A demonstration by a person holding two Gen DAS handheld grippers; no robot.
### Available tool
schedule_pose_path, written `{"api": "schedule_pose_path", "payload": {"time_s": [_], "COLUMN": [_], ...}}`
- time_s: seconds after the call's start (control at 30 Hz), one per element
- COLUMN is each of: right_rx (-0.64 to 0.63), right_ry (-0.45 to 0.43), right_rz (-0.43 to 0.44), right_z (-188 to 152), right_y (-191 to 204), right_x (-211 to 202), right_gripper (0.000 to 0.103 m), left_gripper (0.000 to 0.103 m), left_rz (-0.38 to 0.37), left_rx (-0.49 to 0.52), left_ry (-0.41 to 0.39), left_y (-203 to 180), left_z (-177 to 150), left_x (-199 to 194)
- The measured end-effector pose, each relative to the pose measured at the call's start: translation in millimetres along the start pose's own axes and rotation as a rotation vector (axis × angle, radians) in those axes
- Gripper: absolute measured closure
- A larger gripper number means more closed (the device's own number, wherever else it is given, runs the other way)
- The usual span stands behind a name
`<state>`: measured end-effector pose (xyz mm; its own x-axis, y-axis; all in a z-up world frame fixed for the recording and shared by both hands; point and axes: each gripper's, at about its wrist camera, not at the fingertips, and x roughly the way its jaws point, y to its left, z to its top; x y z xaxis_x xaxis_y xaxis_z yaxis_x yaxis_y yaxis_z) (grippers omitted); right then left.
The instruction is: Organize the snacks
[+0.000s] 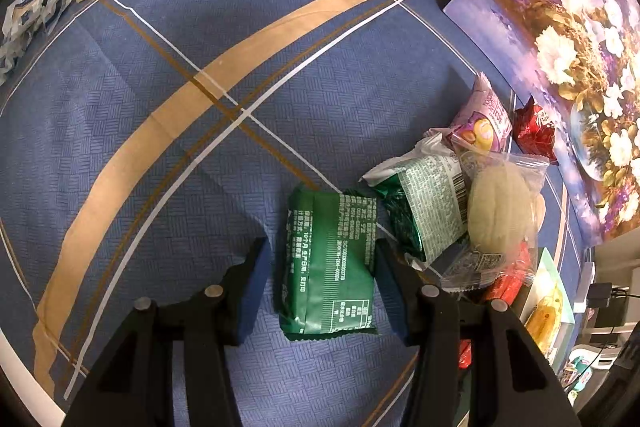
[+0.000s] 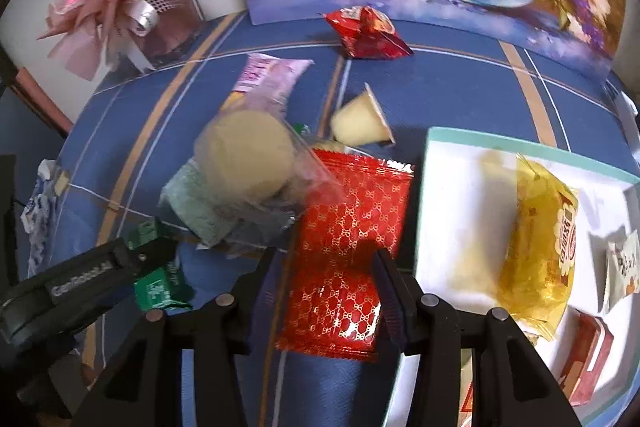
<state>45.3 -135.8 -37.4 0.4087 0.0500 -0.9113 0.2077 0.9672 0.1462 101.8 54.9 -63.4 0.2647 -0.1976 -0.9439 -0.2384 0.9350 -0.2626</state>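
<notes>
Two grippers pointing steeply down at blue tablecloth [image 1: 160, 107]. Left gripper [image 1: 320, 263] straddling green packet [image 1: 330, 267], packet's long axis running along fingers, pads touching sides. Right gripper [image 2: 326, 279] gripping red packet [image 2: 348, 251] likewise; white tray [image 2: 452, 227] lying just right.

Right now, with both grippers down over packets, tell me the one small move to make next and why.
Probably lift the right gripper and carry the red patterned packet sideways to the white tray beside it. Its fingers flank that packet closely, the tray already holds a yellow packet, and it sits right next to the gripper. The left gripper flanks the green packet, farther from the tray.
</notes>
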Motion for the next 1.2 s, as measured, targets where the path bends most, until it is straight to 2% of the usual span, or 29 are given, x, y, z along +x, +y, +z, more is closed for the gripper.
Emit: {"api": "schedule_pose_path", "payload": {"time_s": [0.1, 0.3, 0.57, 0.7, 0.87, 1.07, 1.2], "right_rx": [0.012, 0.049, 0.035, 0.048, 0.059, 0.120, 0.137], "right_ry": [0.001, 0.003, 0.012, 0.019, 0.054, 0.098, 0.098], "right_rz": [-0.025, -0.008, 0.018, -0.007, -0.030, -0.001, 0.006], "right_z": [0.9, 1.7, 0.7, -0.3, -2.5, -5.6, -6.4], "right_y": [-3.2, -7.0, 2.0, 0.2, 3.9, -2.3, -4.8], "right_x": [0.9, 1.7, 5.8, 7.3, 7.2, 4.4, 3.8], "right_gripper": [0.052, 0.052, 0.052, 0.053, 0.053, 0.053, 0.053], "left_gripper": [0.049, 0.049, 0.049, 0.049, 0.049, 0.049, 0.049], "left_rz": [0.002, 0.009, 0.012, 0.014, 0.016, 0.030, 0.033], "left_rx": [0.001, 0.006, 0.007, 0.010, 0.015, 0.032, 0.037], "left_ry": [0.000, 0.001, 0.001, 0.002, 0.005, 0.008, 0.010], "left_y": [0.1, -3.3, -8.2, -9.7, -10.5, -17.5, -23.3], "left_z": [0.4, -0.4, -1.8, -2.2, -2.8, -5.4, -7.1], "left_x": [1.7, 2.3, 4.3, 4.3, 4.7, 5.8, 6.7]}}
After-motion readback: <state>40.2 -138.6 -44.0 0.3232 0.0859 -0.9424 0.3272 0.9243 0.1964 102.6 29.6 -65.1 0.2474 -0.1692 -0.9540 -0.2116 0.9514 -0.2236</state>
